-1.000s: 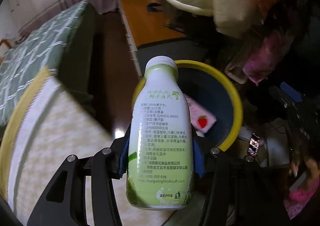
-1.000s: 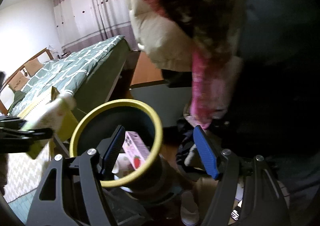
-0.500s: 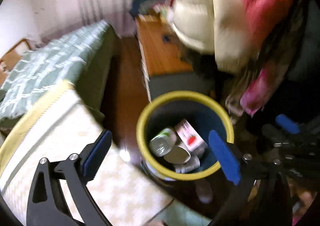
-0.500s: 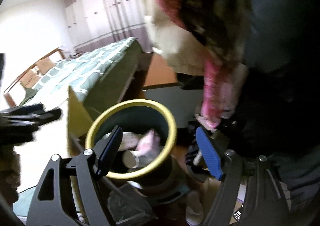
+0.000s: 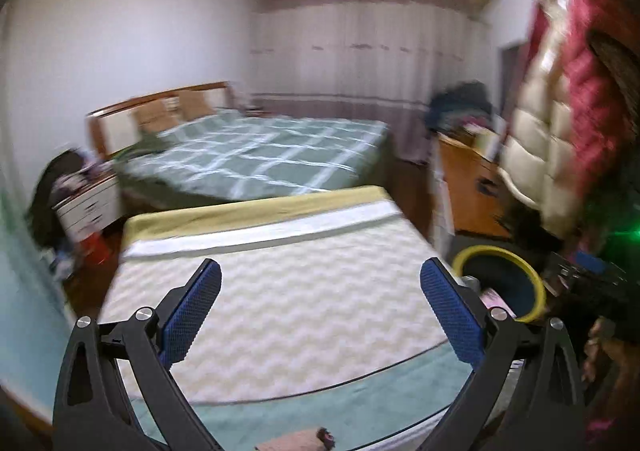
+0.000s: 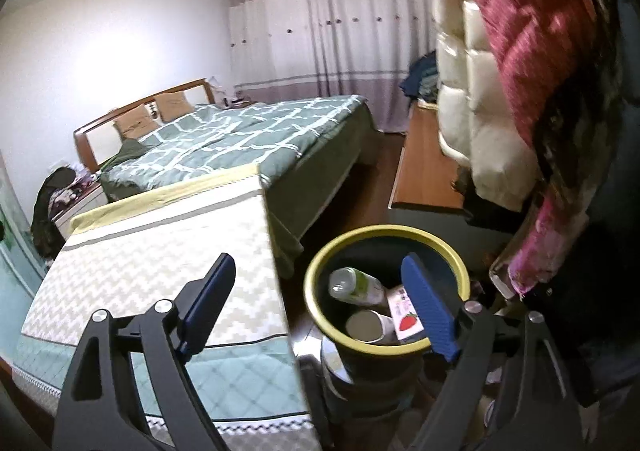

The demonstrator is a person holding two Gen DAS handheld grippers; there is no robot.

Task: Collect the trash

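Now the left hand-held gripper (image 5: pixel 320 307) gapes wide, empty; the right hand-held gripper (image 6: pixel 320 307) is opening, empty, above the bin (image 6: pixel 316 303).

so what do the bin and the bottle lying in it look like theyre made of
Bin: probably plastic, dark matte wall with a smooth yellow rim.
Bottle: likely plastic, pale and glossy, with a printed green label and a white cap.

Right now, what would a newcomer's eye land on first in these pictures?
The yellow-rimmed bin at lower right of the right wrist view, with a green-label bottle, a can and a strawberry carton inside. Then the zigzag-patterned table beside it, and the green checked bed behind. Both grippers stand open and empty, the right one's jaws opening.
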